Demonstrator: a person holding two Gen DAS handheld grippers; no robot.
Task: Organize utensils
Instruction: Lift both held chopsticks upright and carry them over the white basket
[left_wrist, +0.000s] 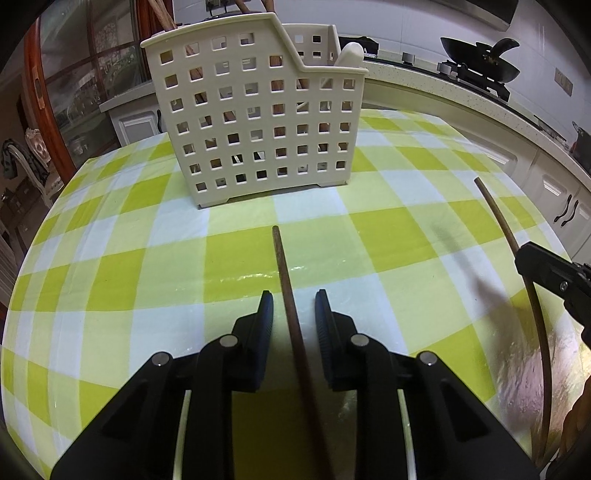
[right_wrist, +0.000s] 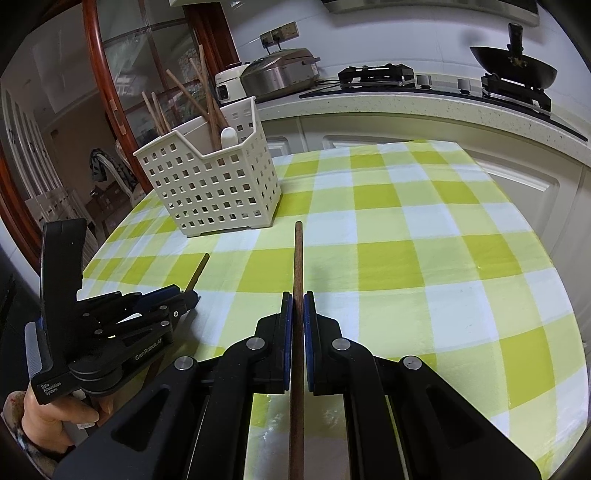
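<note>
— What's in your basket (right_wrist: 210, 188)?

— Brown chopsticks (right_wrist: 207, 99) and a white handle (right_wrist: 228, 137), standing upright at the bench's (right_wrist: 406, 229) far left.

— Your tools?

— Your right tool (right_wrist: 297, 295) is clamped on one chopstick (right_wrist: 297, 258). Your left tool (left_wrist: 293, 295) sits narrowly apart around another chopstick (left_wrist: 282, 266) — touching one pad at most.

— Anything only one view shows?

— The right view alone shows your hand (right_wrist: 55, 417).

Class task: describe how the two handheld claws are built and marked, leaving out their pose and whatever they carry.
Both are matte black plastic linkages with silver round pivot pins. The right claw has blue pads; the left claw has ribbed dark pads. In the right wrist view, the left claw's body carries white lettering, "GenRobot.AI" and "Data Acquisition System". No cables show.
</note>
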